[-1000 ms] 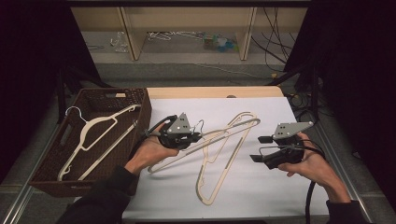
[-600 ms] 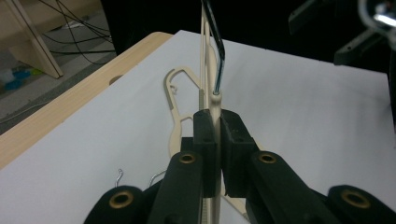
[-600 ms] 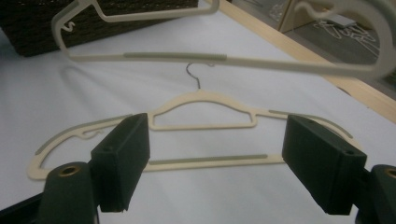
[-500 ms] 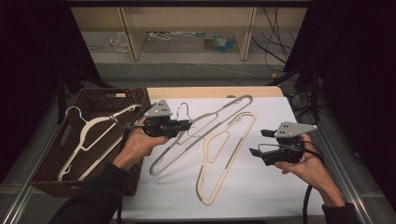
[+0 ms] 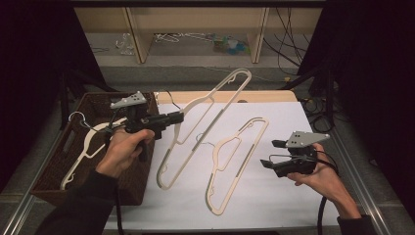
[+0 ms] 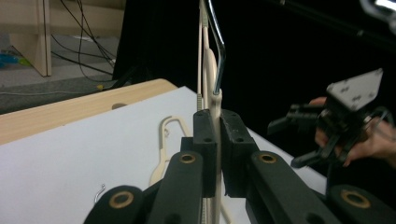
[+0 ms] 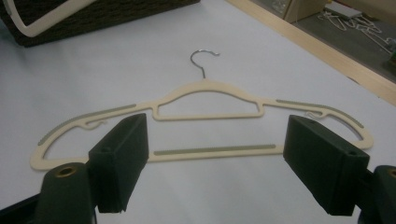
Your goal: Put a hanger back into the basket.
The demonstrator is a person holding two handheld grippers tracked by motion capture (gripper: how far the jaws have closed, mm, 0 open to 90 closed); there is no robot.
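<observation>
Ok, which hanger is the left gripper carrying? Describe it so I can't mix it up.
Start at the brown basket left of the white sheet. Beside its right rim, the left gripper pinches a cream hanger. It alone hangs tilted in the air; the others lie flat.

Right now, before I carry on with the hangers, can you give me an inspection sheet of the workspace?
Surface: white sheet over a wooden table; bare around the hangers.
Job's things: lifted hanger gripped near its hook, tilted up off the sheet; flat hanger lying on the sheet; more hangers in the brown basket at the left edge.
Clutter: nothing seen on the sheet.
Grippers: left gripper shut on the lifted hanger; right gripper open, empty, above the sheet facing the flat hanger.
Cables: one trails from each gripper; loose cables on the floor behind.
Surroundings: dark curtains both sides; wooden shelf behind, small items beneath.
</observation>
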